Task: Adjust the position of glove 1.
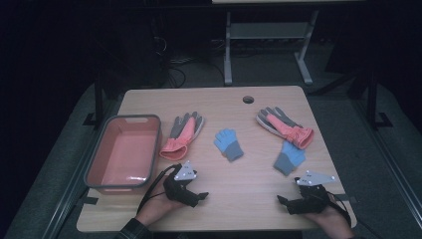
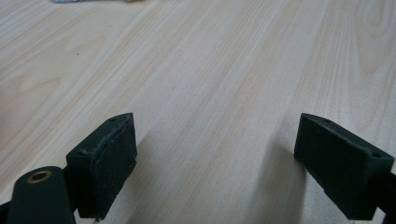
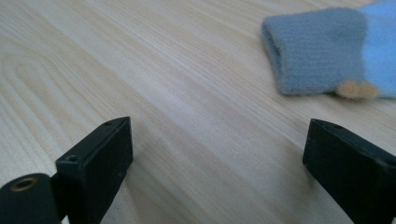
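Both grippers idle near the table's front edge, jaws spread wide, nothing between them. Left gripper sits just beside the pink bin; right gripper is nearest the blue knit glove, cuff toward it. Its mate lies mid-table, pink-grey gloves and further back. I'd approach low, pinch the cuff, not fingers, lift clear before crossing to the bin
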The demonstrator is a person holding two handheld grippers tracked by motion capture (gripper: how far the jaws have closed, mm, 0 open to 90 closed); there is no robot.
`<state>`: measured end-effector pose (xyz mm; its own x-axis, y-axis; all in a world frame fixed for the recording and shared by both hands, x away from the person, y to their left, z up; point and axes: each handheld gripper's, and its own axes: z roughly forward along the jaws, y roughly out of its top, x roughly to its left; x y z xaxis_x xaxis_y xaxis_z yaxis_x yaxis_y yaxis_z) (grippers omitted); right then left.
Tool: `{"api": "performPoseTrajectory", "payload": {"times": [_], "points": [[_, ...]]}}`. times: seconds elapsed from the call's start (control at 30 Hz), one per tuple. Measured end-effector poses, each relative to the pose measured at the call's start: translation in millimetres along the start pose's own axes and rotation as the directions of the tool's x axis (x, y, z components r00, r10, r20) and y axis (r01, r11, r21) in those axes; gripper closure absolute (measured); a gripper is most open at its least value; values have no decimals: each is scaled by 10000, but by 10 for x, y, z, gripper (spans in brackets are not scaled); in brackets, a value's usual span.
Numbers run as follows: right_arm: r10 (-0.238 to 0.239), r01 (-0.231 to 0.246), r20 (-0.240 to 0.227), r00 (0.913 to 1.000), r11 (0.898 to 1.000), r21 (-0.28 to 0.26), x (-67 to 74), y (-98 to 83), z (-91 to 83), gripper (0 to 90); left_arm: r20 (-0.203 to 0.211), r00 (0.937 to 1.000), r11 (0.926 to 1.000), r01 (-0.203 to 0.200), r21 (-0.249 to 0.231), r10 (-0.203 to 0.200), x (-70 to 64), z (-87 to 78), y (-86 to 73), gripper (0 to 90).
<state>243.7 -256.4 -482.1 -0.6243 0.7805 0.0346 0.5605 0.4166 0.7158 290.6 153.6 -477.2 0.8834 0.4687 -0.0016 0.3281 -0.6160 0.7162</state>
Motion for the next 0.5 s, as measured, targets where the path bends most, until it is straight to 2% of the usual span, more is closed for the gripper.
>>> {"api": "performPoseTrajectory", "payload": {"times": [0.27,0.37,0.43,0.47,0.5], "points": [[-2,2,-18,10000,10000,1,-4,6,4,82,-2,10000,10000,2,3,-2,0,0,1,124],[-14,15,-26,10000,9994,351,-12,47,-1,85,-16,10000,10000,6,0,-6,-2,0,1,124],[-234,223,226,9995,9987,456,-8,77,-17,105,42,10000,10000,-35,-17,35,2,-1,-1,124],[-234,223,226,9995,9987,456,-8,77,-17,159,77,10000,10000,-39,-38,39,5,-2,-4,124],[-442,432,516,9977,9989,197,3,105,-64,169,85,9999,10000,-54,-35,54,6,-2,-4,124]]}}
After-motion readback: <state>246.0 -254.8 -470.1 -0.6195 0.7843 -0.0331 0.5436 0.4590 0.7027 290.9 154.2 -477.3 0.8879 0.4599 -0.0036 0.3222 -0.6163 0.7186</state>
